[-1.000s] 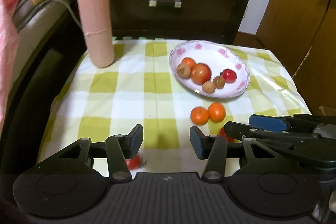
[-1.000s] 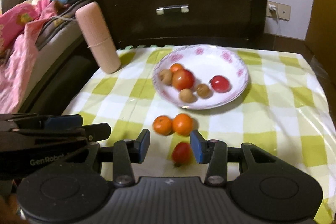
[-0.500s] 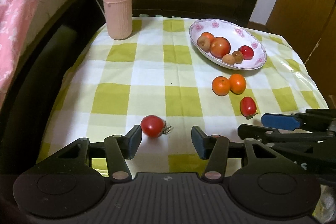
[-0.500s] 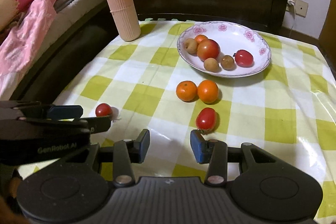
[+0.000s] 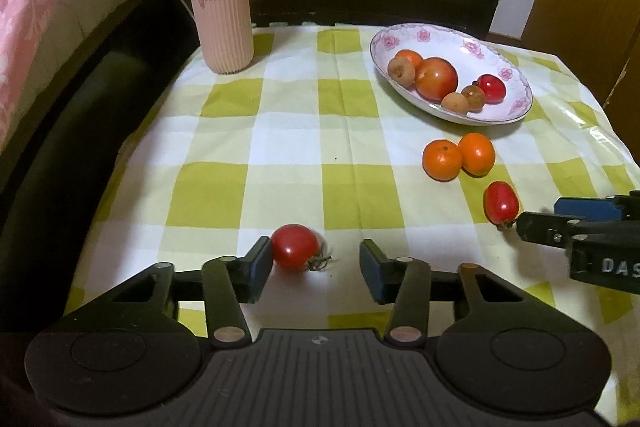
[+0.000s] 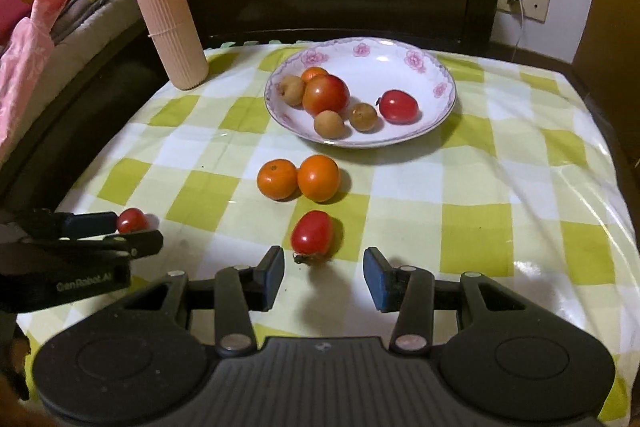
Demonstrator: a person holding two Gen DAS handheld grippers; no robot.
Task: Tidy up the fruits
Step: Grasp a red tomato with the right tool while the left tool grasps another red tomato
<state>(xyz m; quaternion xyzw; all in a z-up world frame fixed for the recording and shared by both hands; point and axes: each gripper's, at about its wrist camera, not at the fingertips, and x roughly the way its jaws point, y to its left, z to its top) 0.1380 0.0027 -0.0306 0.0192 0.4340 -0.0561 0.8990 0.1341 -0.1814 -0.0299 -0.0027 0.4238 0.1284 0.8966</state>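
- The round cherry tomato (image 5: 296, 247) looks small, light and smooth-skinned, and I'd guess soft enough to split if pinched hard. It is best taken across its belly, clear of the stem end that points toward the open side of the left gripper (image 5: 311, 269).
- That left gripper is closing with the tomato between its fingers. The fruit sits hard against the left finger, perhaps touching it, while the right finger stands well apart, so nothing is clamped yet.
- The oblong plum tomato (image 6: 312, 232) looks equally slick and likely to roll or squirt out. A hold across its short middle seems safest.
- It lies just ahead of the right gripper's (image 6: 324, 277) fingertips, a touch left of centre, with its stem end toward the gripper. The jaws stand apart and empty.
- Both tomatoes rest on the checked cloth of the bench (image 6: 480, 187). Beyond the right gripper sit two tangerines (image 6: 298, 178) side by side, then the flowered plate (image 6: 400, 55) that holds the other fruit.
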